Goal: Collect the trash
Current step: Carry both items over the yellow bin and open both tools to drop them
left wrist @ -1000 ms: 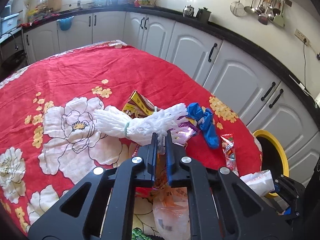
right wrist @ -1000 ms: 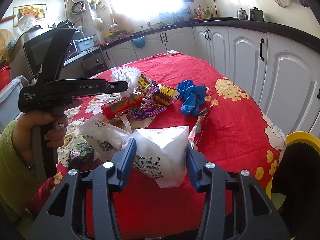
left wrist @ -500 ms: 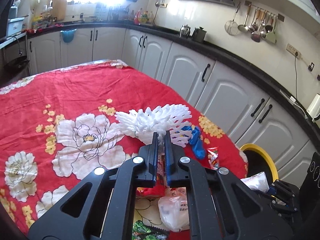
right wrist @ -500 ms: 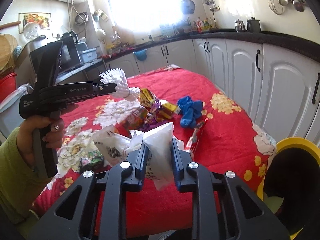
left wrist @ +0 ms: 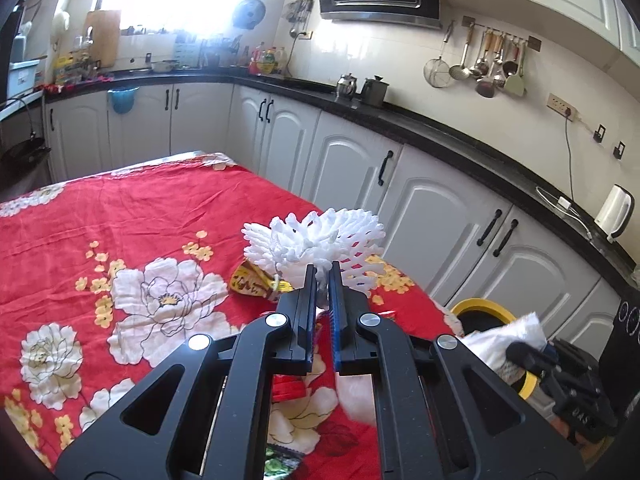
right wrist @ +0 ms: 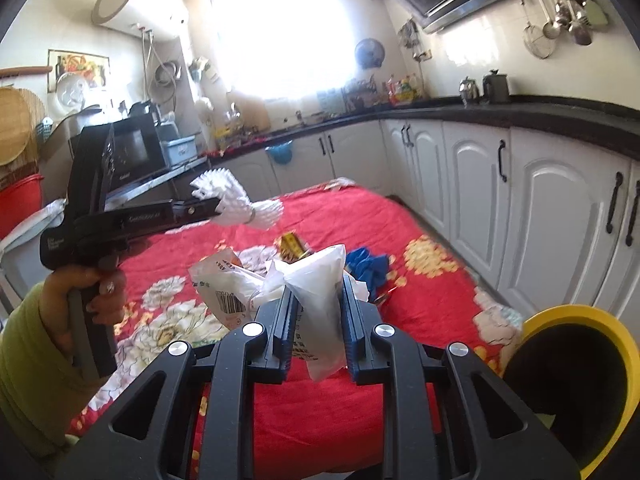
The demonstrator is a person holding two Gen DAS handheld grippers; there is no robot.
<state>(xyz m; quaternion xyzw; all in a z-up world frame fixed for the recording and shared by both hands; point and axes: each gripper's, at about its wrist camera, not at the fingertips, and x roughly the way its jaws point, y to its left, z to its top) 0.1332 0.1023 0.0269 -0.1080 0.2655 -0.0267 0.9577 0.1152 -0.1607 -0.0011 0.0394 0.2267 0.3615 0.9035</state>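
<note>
While the left gripper stood pinched nearly shut on the white foam net above the red tablecloth, the right gripper, seen from its own camera, squeezed a white plastic bag, narrow, near the yellow-rimmed bin.

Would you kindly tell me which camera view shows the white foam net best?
The right wrist view: the white foam net appears from the side, both flared ends clear, pinched in the left gripper above the table. The left wrist view shows the net head-on, its lower part hidden behind the fingers.
</note>
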